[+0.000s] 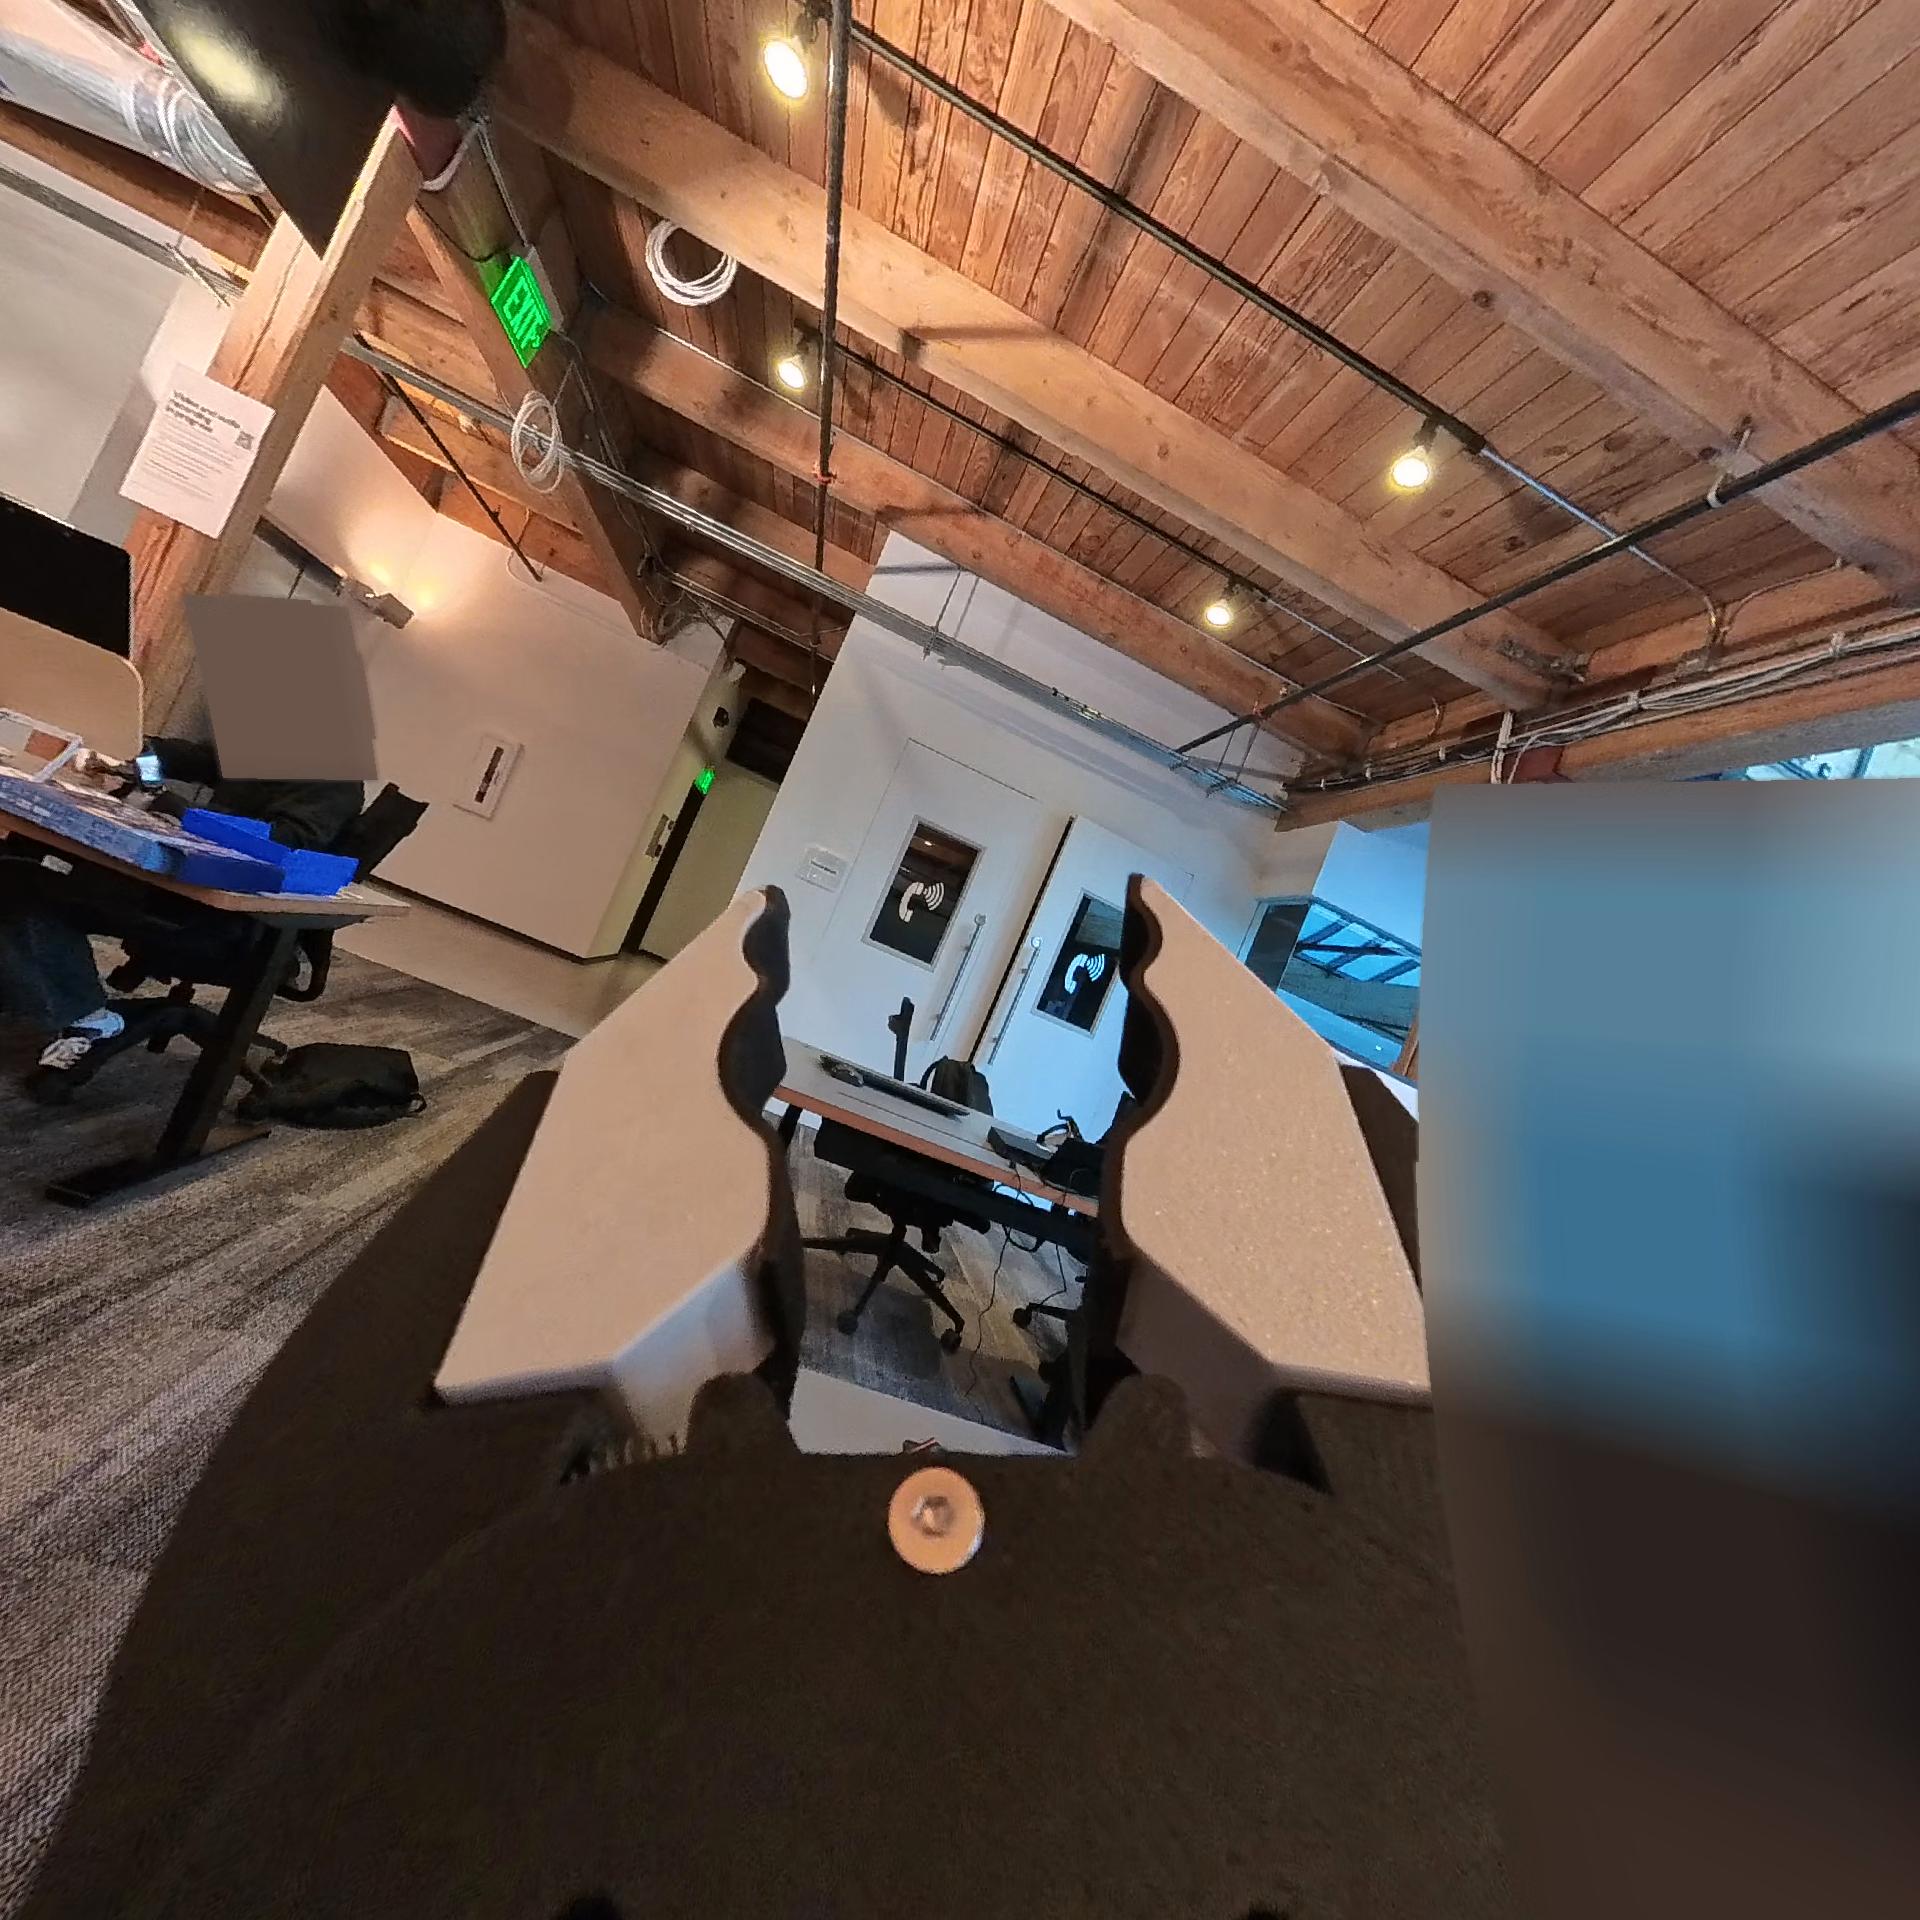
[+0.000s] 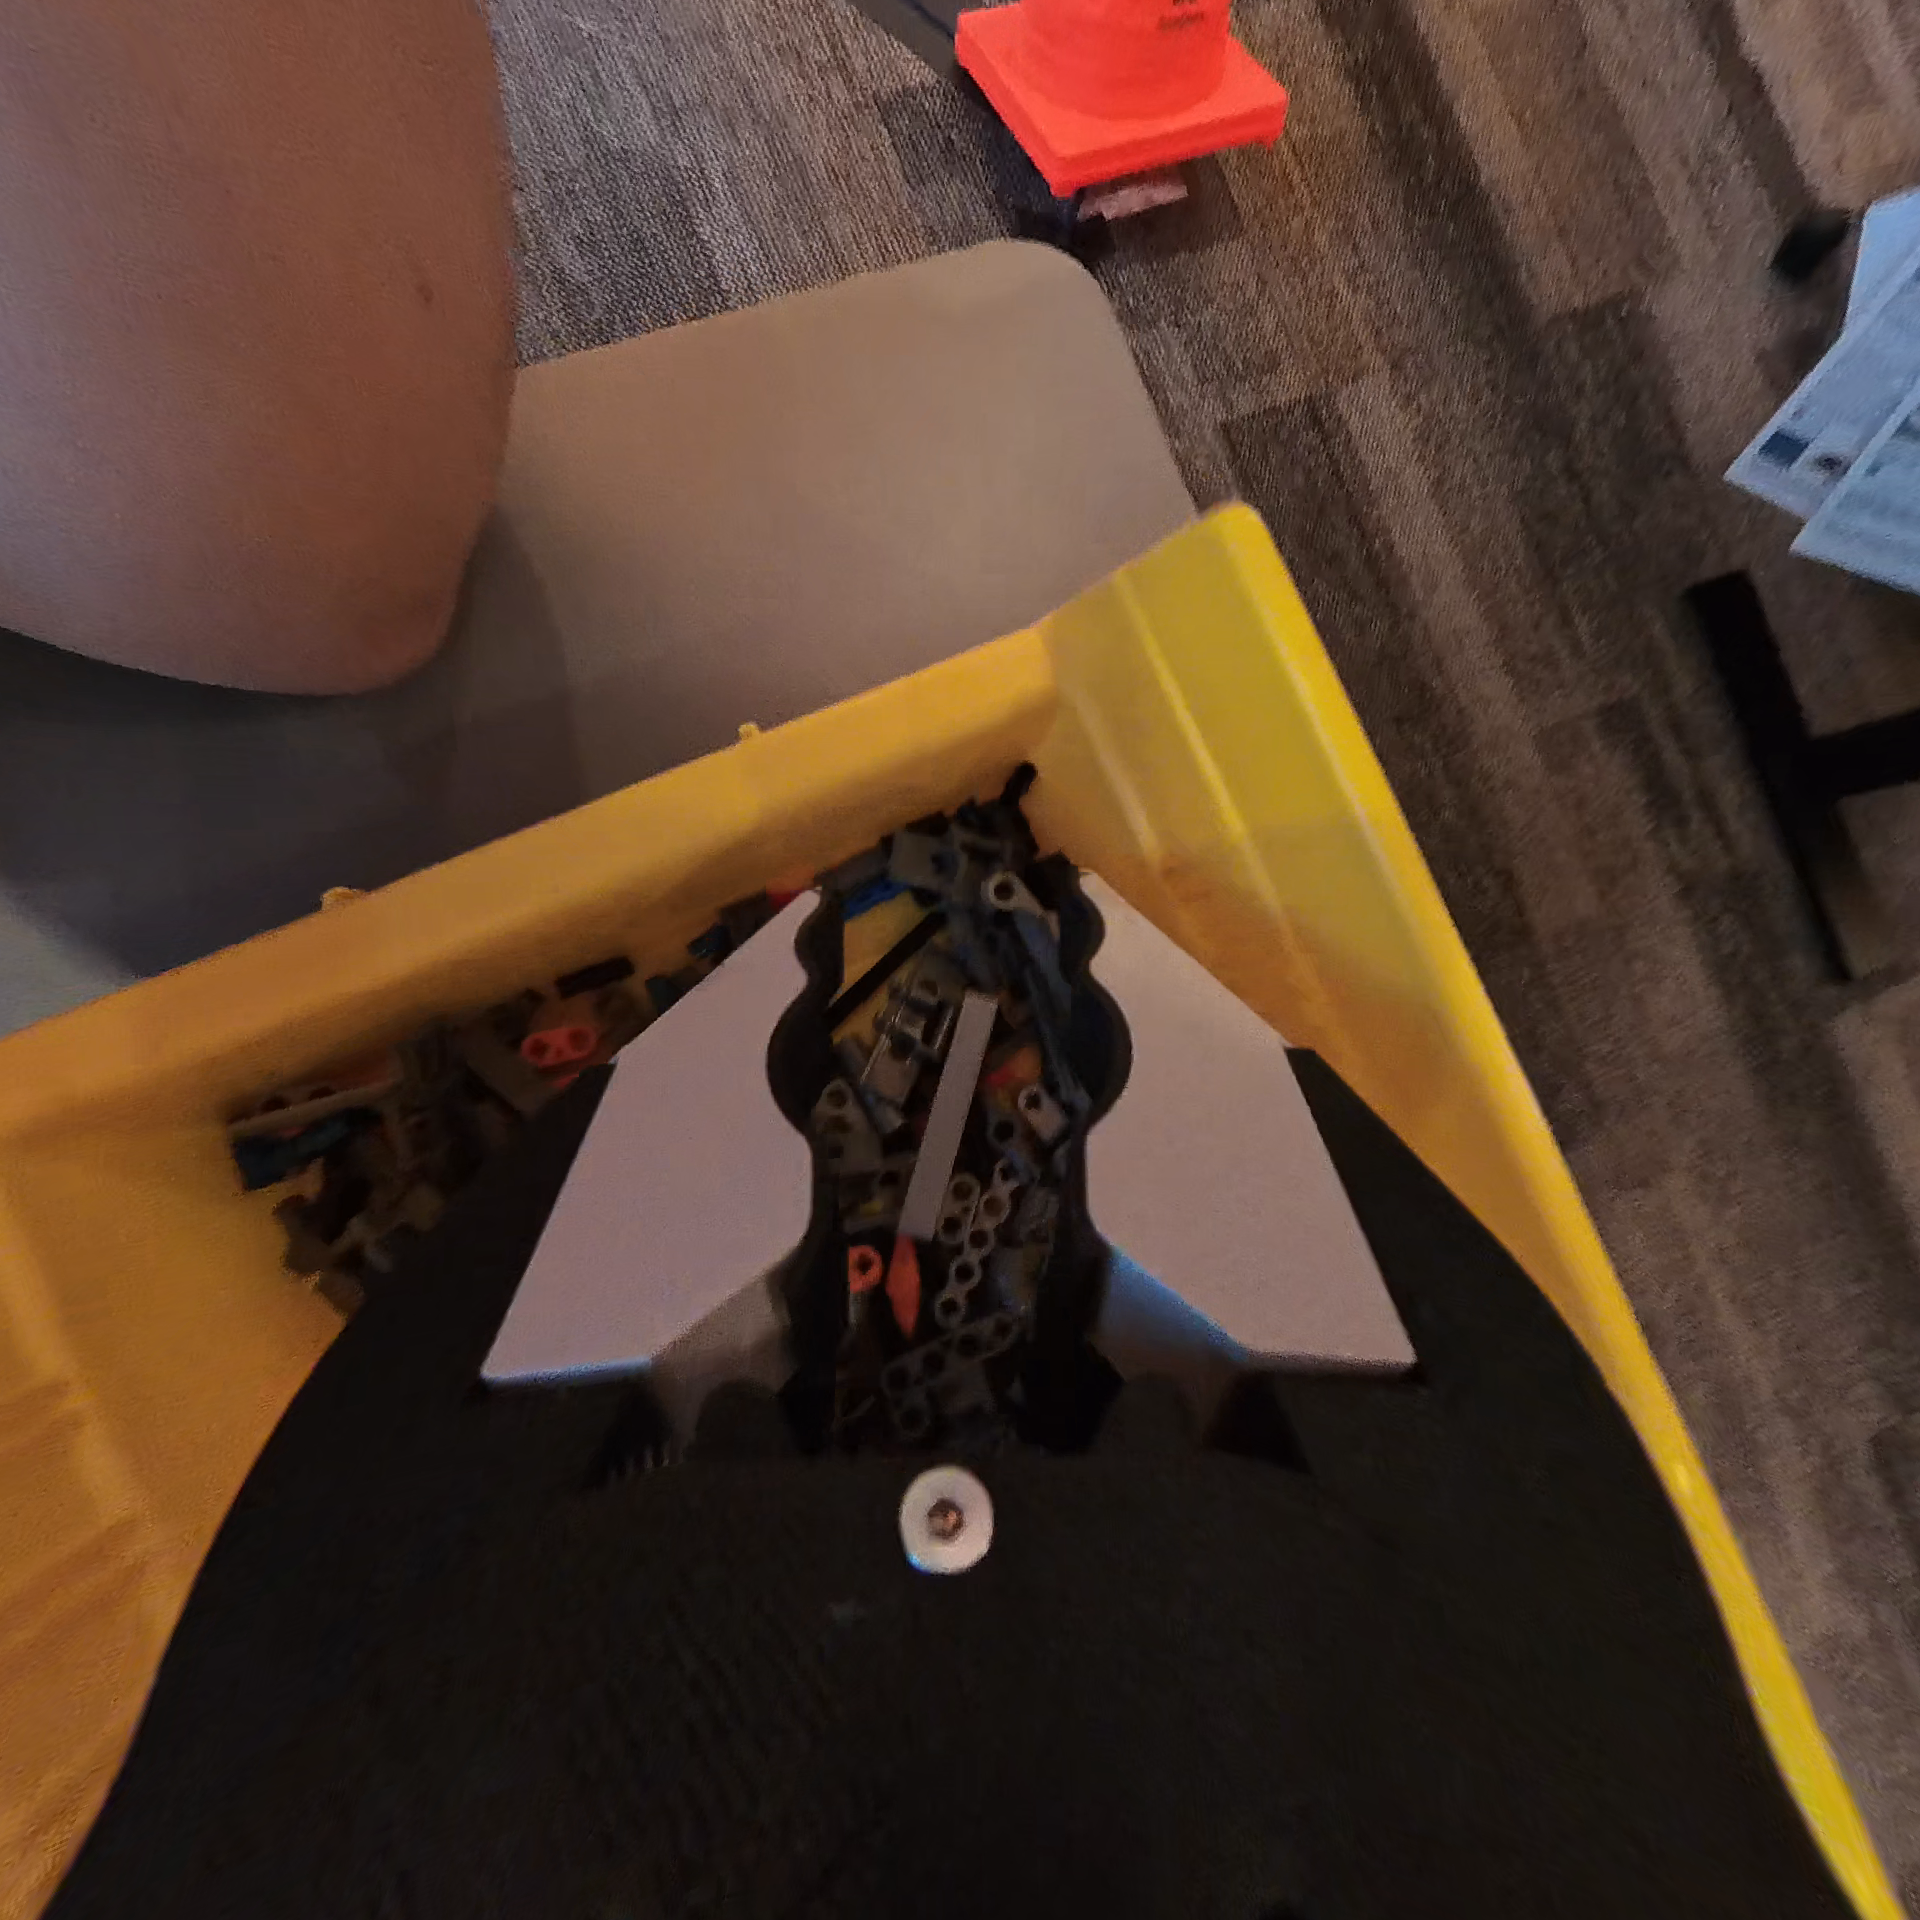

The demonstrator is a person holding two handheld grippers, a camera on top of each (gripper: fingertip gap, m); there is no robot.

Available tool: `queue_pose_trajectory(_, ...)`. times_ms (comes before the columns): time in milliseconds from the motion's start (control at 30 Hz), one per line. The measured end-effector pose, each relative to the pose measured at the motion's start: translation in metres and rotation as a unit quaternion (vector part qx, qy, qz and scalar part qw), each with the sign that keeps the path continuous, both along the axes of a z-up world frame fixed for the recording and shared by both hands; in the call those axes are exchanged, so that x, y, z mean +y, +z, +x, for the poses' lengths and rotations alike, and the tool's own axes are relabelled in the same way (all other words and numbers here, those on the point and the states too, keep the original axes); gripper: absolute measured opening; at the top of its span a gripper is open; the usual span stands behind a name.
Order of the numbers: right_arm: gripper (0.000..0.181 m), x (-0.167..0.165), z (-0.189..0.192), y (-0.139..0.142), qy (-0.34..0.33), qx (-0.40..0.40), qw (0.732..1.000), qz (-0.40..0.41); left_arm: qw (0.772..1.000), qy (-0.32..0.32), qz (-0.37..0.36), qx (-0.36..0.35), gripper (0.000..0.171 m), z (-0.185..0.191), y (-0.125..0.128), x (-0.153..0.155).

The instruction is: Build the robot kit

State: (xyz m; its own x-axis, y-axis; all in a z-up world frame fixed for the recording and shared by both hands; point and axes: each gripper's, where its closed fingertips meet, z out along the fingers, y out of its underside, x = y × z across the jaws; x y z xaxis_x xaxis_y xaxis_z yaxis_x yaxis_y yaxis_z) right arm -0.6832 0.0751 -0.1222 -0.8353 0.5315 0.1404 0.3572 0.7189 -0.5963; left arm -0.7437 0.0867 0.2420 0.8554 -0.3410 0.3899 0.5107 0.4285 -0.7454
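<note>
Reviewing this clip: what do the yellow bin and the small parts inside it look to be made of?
Yellow bin: apparently moulded plastic, smooth and slightly glossy, with ribbed walls and light sheen. Small parts: likely hard plastic building pieces, mostly grey and black, matte, many with rows of round holes. Blur leaves details uncertain.

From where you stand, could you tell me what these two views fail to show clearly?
- Right wrist view: the small parts in the yellow bin are motion-blurred, and the right tool covers the bin's floor.
- Right wrist view: the orange cone is cut off by the top edge.
- Left wrist view: the left tool points across the room; nothing under it shows.
- Neither view shows the other tool.
</note>
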Motion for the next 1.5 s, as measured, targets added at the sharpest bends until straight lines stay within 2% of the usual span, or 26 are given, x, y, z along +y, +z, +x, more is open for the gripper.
queue_pose_trajectory(133, 0.043, -0.011, 0.001, -0.023, 0.036, -0.021, 0.998, 0.037, 1.000, -0.009, -0.010, 0.010, 0.061, 0.006, -0.001, 0.005)
queue_pose_trajectory(167, 0.052, -0.009, -0.001, -0.031, 0.029, -0.027, 0.998, 0.049, 1.000, -0.012, -0.013, 0.012, 0.061, 0.008, -0.002, 0.007)
queue_pose_trajectory(200, 0.053, -0.007, -0.002, -0.034, 0.026, -0.028, 0.998, 0.055, 1.000, -0.015, -0.015, 0.013, 0.061, 0.009, -0.003, 0.008)
queue_pose_trajectory(267, 0.041, -0.005, 0.001, -0.035, 0.020, -0.048, 0.997, 0.051, 1.000, -0.020, -0.014, 0.013, 0.061, 0.010, -0.002, 0.008)
queue_pose_trajectory(300, 0.027, -0.005, 0.007, -0.037, 0.023, -0.068, 0.996, 0.047, 1.000, -0.020, -0.012, 0.012, 0.061, 0.010, -0.002, 0.007)
queue_pose_trajectory(333, 0.021, -0.003, 0.011, -0.039, 0.017, -0.077, 0.996, 0.045, 1.000, -0.020, -0.011, 0.011, 0.060, 0.009, -0.002, 0.007)
queue_pose_trajectory(667, 0.017, 0.033, 0.042, -0.031, -0.023, -0.133, 0.988, 0.073, 1.000, -0.023, -0.007, 0.010, 0.059, 0.008, -0.001, 0.006)
queue_pose_trajectory(933, 0.018, 0.031, 0.089, -0.010, -0.053, -0.254, 0.966, -0.017, 1.000, -0.024, 0.000, 0.009, 0.058, 0.007, 0.000, 0.002)
queue_pose_trajectory(967, 0.018, 0.031, 0.092, -0.008, -0.051, -0.256, 0.965, -0.026, 1.000, -0.024, -0.001, 0.010, 0.058, 0.007, 0.000, 0.002)
queue_pose_trajectory(1033, 0.034, 0.034, 0.089, -0.007, -0.061, -0.238, 0.969, -0.039, 1.000, -0.026, 0.000, 0.010, 0.059, 0.009, 0.000, 0.002)
queue_pose_trajectory(1100, 0.040, 0.040, 0.079, -0.004, -0.078, -0.214, 0.972, -0.048, 1.000, -0.026, 0.001, 0.011, 0.059, 0.010, 0.001, 0.002)
queue_pose_trajectory(1233, 0.042, 0.051, 0.033, 0.012, -0.117, -0.096, 0.986, -0.067, 1.000, -0.025, 0.000, 0.015, 0.058, 0.012, 0.002, 0.004)
queue_pose_trajectory(1333, 0.047, 0.064, 0.012, 0.005, -0.111, -0.043, 0.993, -0.001, 1.000, -0.026, 0.000, 0.015, 0.059, 0.013, 0.002, 0.004)
queue_pose_trajectory(1400, 0.056, 0.066, 0.009, -0.006, -0.110, -0.060, 0.992, 0.017, 1.000, -0.026, 0.000, 0.015, 0.059, 0.013, 0.002, 0.003)
queue_pose_trajectory(1500, 0.062, 0.064, 0.015, -0.024, -0.122, -0.125, 0.984, 0.009, 1.000, -0.027, 0.001, 0.015, 0.059, 0.013, 0.002, 0.004)
